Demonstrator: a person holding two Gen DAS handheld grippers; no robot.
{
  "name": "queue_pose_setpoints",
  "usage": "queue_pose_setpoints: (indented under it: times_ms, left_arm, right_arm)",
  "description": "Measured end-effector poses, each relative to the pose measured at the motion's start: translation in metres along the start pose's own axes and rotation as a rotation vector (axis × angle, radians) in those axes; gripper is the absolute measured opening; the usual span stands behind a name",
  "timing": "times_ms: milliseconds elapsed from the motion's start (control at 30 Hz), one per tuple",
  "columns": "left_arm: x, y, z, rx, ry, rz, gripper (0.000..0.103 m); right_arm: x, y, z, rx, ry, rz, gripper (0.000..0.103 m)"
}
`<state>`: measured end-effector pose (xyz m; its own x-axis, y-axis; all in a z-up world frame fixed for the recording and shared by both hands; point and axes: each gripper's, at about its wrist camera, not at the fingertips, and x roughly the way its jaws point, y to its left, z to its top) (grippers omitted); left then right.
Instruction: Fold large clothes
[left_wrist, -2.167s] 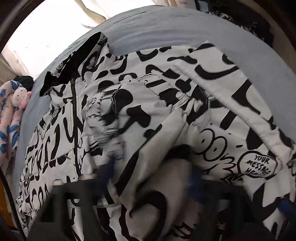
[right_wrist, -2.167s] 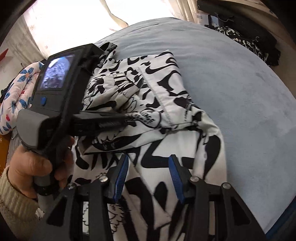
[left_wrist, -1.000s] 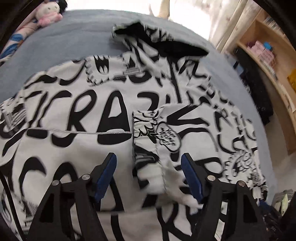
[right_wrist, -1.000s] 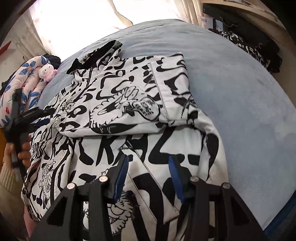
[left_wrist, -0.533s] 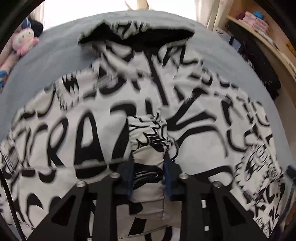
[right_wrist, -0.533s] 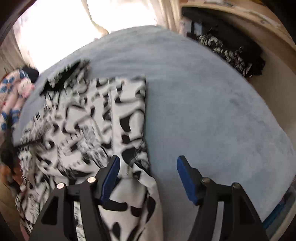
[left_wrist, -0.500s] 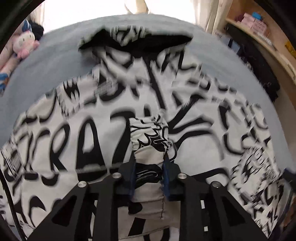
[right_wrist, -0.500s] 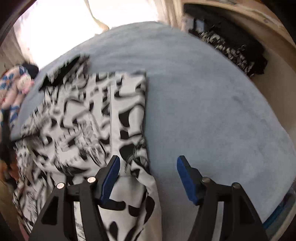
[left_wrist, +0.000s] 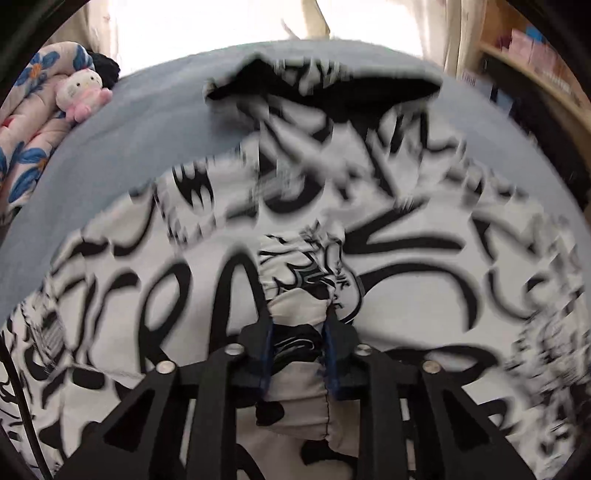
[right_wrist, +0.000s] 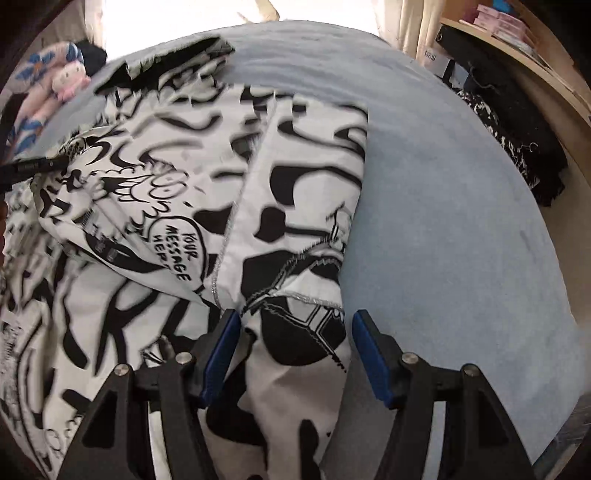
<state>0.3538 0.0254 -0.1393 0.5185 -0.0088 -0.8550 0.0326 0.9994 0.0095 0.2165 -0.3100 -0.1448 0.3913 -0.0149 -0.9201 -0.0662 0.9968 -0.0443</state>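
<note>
1. Two grippers: the left gripper (left_wrist: 298, 345), low centre of the left wrist view, is pinched tight on a bunched fold of the jacket (left_wrist: 406, 280); a second ago its jaws stood wide apart over that fold.
2. The right gripper (right_wrist: 291, 350), low centre of its view, has its blue pads (right_wrist: 221, 354) spread wide, with the jacket's (right_wrist: 295, 206) right edge lying between them, nothing clamped. A second ago the gap was narrower and it sat over the cloth's middle.
3. The jacket lies spread on the blue bed (right_wrist: 461, 221), its black hood (left_wrist: 325, 81) at upper centre; a folded sleeve panel with a "YOUR MESSAGE HERE" bubble (right_wrist: 177, 247) lies across it.
4. A pink plush (left_wrist: 83, 94) and floral quilt (left_wrist: 26, 147) sit at upper left; a wooden shelf (right_wrist: 535, 62) and dark clothes (right_wrist: 517, 122) at upper right. The left gripper's tip (right_wrist: 33, 166) pokes in at the left edge of the right wrist view.
</note>
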Motion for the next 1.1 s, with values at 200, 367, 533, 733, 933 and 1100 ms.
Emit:
queue_pose_setpoints:
  times_ms: [200, 367, 533, 733, 933, 1100]
  left_arm:
    - [-0.016, 0.009, 0.001, -0.008, 0.030, -0.114, 0.060]
    - [-0.024, 0.020, 0.010, -0.028, -0.008, -0.090, 0.075]
    - [0.006, 0.031, 0.025, -0.092, 0.047, -0.042, 0.075]
    - [0.020, 0.020, 0.026, -0.038, 0.034, -0.013, 0.069]
    - [0.017, -0.004, 0.021, 0.042, -0.025, 0.024, 0.032]
    - [0.013, -0.005, 0.018, 0.030, -0.014, 0.059, 0.035]
  right_arm:
    - [-0.041, -0.020, 0.012, 0.081, -0.024, 0.162, 0.064]
    - [-0.057, -0.034, 0.057, 0.186, -0.149, 0.198, 0.091]
    - [0.001, -0.049, 0.123, 0.241, -0.115, 0.099, 0.091]
    - [0.077, -0.060, 0.160, 0.260, 0.002, 0.057, 0.068]
    - [0.079, -0.058, 0.164, 0.216, -0.062, -0.106, 0.013]
    - [0.062, -0.049, 0.166, 0.161, -0.059, -0.184, 0.014]
